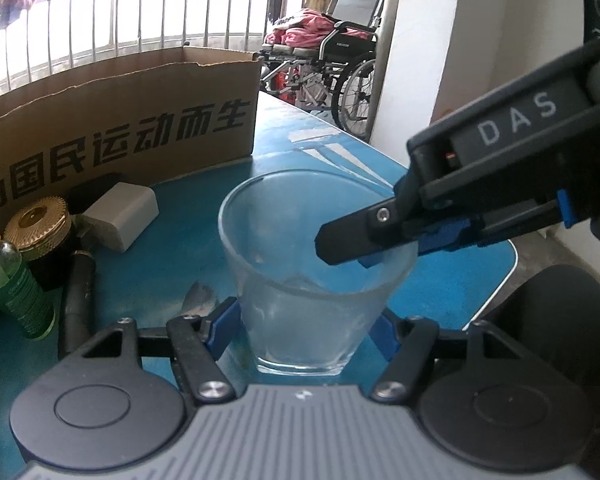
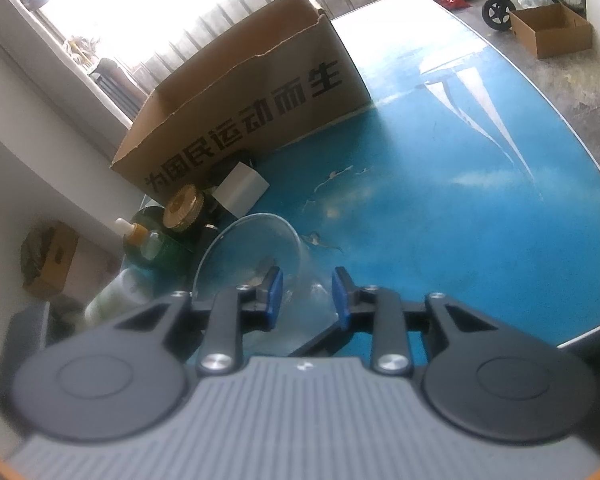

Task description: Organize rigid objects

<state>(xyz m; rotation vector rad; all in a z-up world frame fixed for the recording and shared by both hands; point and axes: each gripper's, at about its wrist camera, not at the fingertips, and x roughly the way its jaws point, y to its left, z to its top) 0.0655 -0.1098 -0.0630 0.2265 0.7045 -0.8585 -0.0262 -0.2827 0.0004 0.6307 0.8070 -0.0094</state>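
Note:
A clear glass tumbler (image 1: 296, 280) stands upright on the blue table (image 1: 172, 264). My left gripper (image 1: 304, 332) has its blue pads against the tumbler's two sides low down, shut on it. My right gripper (image 1: 344, 254) reaches in from the right over the rim. In the right wrist view the tumbler (image 2: 252, 240) has its near wall running between the pads of the right gripper (image 2: 306, 298), one pad inside and one outside. A visible gap remains between them, so that gripper is open.
A cardboard box (image 1: 120, 120) with black print stands behind. Left of the tumbler lie a white block (image 1: 120, 212), a gold-lidded black jar (image 1: 38, 228), a green bottle (image 1: 16, 288) and a dark tube (image 1: 78, 300). The table edge (image 1: 496, 292) curves at the right. A wheelchair (image 1: 340, 60) stands beyond.

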